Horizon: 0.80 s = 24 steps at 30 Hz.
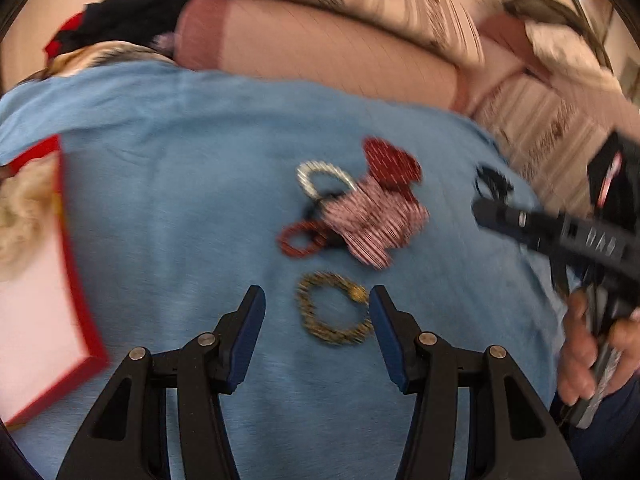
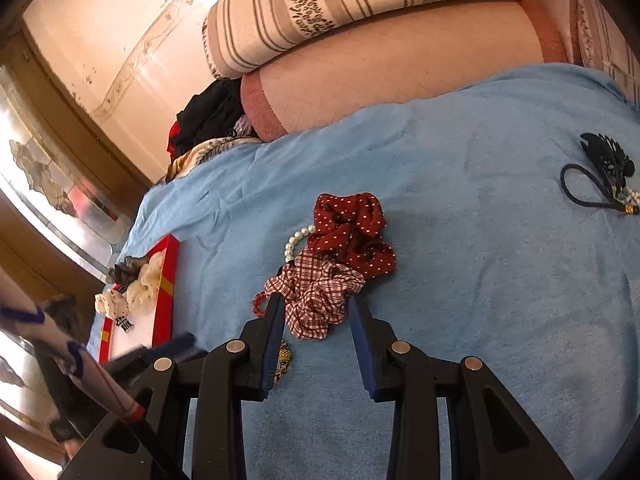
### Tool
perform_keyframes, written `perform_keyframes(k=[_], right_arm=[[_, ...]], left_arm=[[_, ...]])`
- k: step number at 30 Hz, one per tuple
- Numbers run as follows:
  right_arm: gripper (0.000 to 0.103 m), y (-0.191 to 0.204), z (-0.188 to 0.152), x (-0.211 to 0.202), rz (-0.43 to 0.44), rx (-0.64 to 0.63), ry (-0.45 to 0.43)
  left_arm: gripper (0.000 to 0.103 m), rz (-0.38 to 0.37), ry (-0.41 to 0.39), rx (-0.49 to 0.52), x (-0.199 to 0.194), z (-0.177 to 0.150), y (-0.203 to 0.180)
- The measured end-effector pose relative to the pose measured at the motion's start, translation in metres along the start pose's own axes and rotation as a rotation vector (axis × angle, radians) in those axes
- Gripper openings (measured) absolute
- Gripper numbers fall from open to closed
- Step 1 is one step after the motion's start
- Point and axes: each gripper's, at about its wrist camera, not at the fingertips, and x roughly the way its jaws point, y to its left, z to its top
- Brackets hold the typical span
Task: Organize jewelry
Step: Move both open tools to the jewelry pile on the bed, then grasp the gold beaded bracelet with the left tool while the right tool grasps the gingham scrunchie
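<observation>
Both pairs of fingers stand apart with nothing gripped. The left gripper (image 1: pixel 317 300) hangs over the blue cloth (image 1: pixel 160 220) with its jaws wide, and a gold beaded bracelet (image 1: pixel 334 310) lies on the cloth between the tips, close to the right pad but not pressed by either. The right gripper (image 2: pixel 316 308) has its jaws at a narrower gap; the lower end of the red-and-white checked scrunchie (image 2: pixel 318 300) lies between its tips, and I cannot tell whether the pads touch the fabric.

The jewelry sits in a cluster near the middle of the cloth. A dark red dotted scrunchie (image 2: pixel 352 232) lies against the far side of the checked one. A pearl bracelet (image 2: pixel 298 242) curves out from under their left side, and a red beaded bracelet (image 1: pixel 300 238) lies at the checked scrunchie's left side. Near the cloth's right edge, well apart from the cluster, lie a black hair claw (image 2: pixel 606 156) and a dark elastic hair tie (image 2: pixel 580 184) with pearls at its end.

At the cloth's left edge rests a red-rimmed box lid (image 2: pixel 168 280) with cream and dark scrunchies in it. Beyond the far edge lie a pink bolster (image 2: pixel 400 68) and a striped cushion (image 2: pixel 360 8).
</observation>
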Motion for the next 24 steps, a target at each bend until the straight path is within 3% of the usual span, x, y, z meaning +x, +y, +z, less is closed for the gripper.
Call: perform_keyframes(k=[4, 6, 9, 11, 12, 24], right_arm=[[0.036, -0.006, 0.001, -0.002, 0.009, 0.009, -0.004], [0.036, -0.007, 0.002, -0.001, 0.012, 0.013, -0.001], [0.036, -0.01, 0.001, 0.001, 0.017, 0.022, 0.007], [0.036, -0.011, 0.001, 0.003, 0.012, 0.024, 0.01], [0.036, -0.012, 0.002, 0.004, 0.012, 0.027, 0.012], [0.041, -0.016, 0.0, 0.042, 0.024, 0.08, 0.05]], left_arm=[[0.053, 0.02, 0.054, 0.041, 0.025, -0.004, -0.012], [0.047, 0.045, 0.066, 0.047, 0.032, -0.008, -0.011], [0.031, 0.077, 0.06, 0.037, 0.045, -0.009, -0.009], [0.008, 0.102, 0.048, 0.053, 0.046, -0.008, -0.011], [0.005, 0.11, 0.047, 0.06, 0.046, -0.008, -0.01], [0.005, 0.14, -0.084, 0.038, 0.012, 0.005, -0.005]])
